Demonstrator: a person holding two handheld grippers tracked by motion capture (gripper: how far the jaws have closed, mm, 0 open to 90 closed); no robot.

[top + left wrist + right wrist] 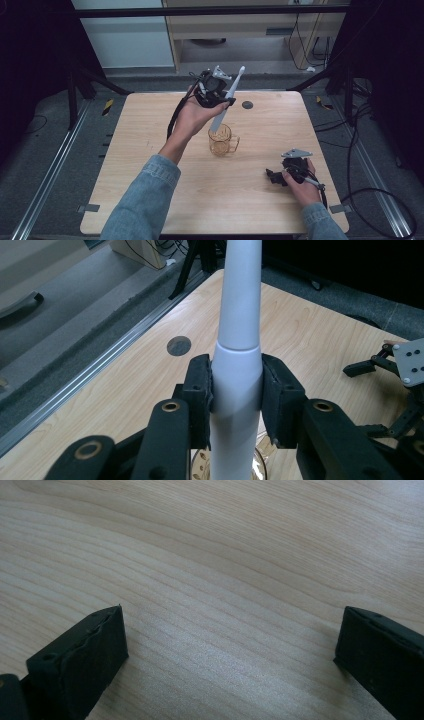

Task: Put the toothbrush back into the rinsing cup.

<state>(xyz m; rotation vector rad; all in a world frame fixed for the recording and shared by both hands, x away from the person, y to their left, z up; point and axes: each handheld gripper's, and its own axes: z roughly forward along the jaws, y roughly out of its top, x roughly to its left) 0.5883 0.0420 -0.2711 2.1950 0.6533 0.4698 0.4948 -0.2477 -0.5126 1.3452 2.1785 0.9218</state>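
The toothbrush (227, 97) hangs slanted above the table (150, 150), its long axis running from its lower end at the mouth of the amber mug (221, 140) up to the head, which points up and away to the right. That lower end seems to sit just inside the rim. The left gripper (220, 100) clamps its handle. The right gripper (274, 176) rests on the table, jaws wide apart.
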